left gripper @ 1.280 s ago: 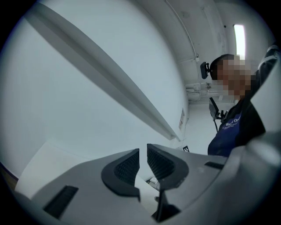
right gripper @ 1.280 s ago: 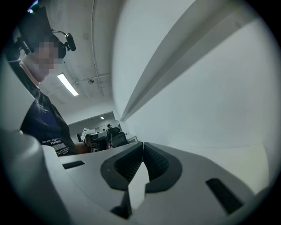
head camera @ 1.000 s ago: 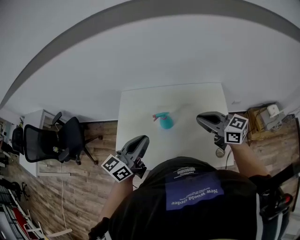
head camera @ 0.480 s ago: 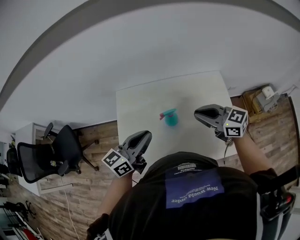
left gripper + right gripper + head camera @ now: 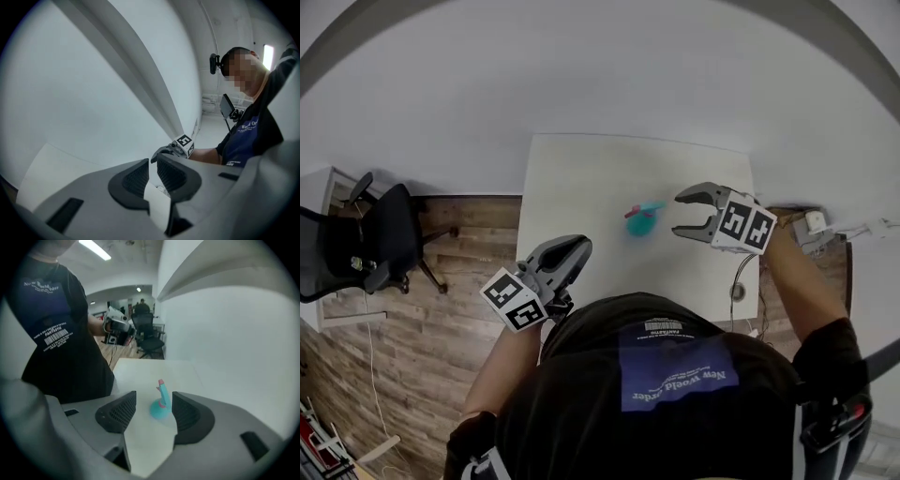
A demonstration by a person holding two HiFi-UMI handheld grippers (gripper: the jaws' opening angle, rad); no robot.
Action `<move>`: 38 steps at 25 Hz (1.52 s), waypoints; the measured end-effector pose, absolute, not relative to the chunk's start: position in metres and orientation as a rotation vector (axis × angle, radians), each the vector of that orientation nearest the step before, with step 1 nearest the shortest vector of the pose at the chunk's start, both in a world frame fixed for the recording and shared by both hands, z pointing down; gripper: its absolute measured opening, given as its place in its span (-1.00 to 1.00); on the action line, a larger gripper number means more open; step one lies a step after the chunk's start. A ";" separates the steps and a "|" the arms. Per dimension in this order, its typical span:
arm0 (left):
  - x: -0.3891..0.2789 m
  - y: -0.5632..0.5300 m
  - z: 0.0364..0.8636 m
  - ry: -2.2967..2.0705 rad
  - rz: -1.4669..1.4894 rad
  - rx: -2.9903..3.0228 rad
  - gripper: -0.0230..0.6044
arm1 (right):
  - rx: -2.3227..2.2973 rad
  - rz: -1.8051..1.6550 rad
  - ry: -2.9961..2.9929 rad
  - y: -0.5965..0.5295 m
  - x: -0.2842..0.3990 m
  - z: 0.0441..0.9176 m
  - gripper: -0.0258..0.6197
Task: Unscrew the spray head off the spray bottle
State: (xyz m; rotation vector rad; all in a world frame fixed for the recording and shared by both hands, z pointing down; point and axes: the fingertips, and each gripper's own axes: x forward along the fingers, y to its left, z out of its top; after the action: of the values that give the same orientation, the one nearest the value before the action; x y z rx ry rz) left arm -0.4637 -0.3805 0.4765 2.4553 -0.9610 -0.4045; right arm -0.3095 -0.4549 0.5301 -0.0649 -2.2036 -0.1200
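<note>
Since a second ago the right gripper (image 5: 679, 215) has swung in toward the spray bottle (image 5: 642, 221). Its fingers (image 5: 117, 414) are opening with nothing between them yet. Bottle stands upright on the tabletop (image 5: 581, 178) just ahead, lined up with the gap, probably a setup for grasping. Left gripper (image 5: 578, 246) fingers closed and empty, held back at the near edge, well apart.

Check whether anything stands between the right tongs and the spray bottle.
Nothing visible does. Only bare white table lies between the right tongs, whose jaws are opening with nothing between them, and the teal spray bottle standing farther ahead.
</note>
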 end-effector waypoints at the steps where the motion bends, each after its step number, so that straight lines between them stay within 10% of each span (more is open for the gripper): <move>1: -0.465 -0.379 0.479 -0.976 -0.411 2.444 -0.74 | -0.099 -0.144 -2.143 -0.460 -0.311 0.538 -0.25; 38: -0.505 -0.378 0.532 -1.091 -0.452 2.276 -0.74 | -0.372 -0.235 -1.646 -0.493 -0.346 0.673 -0.48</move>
State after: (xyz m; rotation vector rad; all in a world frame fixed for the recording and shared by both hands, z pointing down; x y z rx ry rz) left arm -0.5048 -0.3780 0.5324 2.2765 -1.0910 -0.4516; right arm -0.3456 -0.4928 0.6735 -0.3715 -1.6461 -0.2348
